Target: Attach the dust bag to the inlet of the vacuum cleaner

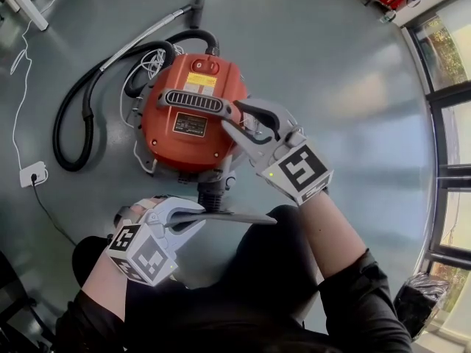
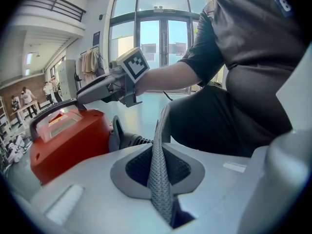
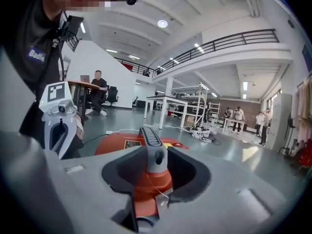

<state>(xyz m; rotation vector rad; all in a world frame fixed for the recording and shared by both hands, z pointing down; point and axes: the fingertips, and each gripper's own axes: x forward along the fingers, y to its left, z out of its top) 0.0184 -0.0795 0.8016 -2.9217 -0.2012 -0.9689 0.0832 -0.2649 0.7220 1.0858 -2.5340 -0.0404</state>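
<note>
Two hand-held grippers are at an orange vacuum cleaner [image 1: 184,142] that stands on the grey floor [image 1: 331,57] just in front of my lap. My left hand-held gripper [image 1: 197,219] is clamped on the dust bag [image 1: 239,216]. The bag is a thin grey mesh sheet, seen edge-on. It is pinched flat between the pads and reaches out to the right, low and close to my body.

It lies just beside the black ribbed neck that looks to be the inlet [image 1: 213,193], on the near side of the machine. From the head view I cannot tell whether bag and neck touch.

My right hand-held gripper [image 1: 234,116] is at the near end of the grey carrying handle [image 1: 191,100], which runs across the top of the orange body. Its jaws stand apart with that end of the handle between them, and the right gripper view shows a gap on each side, so nothing is gripped.

On the floor left of the machine a black hose [image 1: 77,116] lies in a loop. A white cable [image 1: 26,72] trails to a socket block [image 1: 33,173] further left.
</note>
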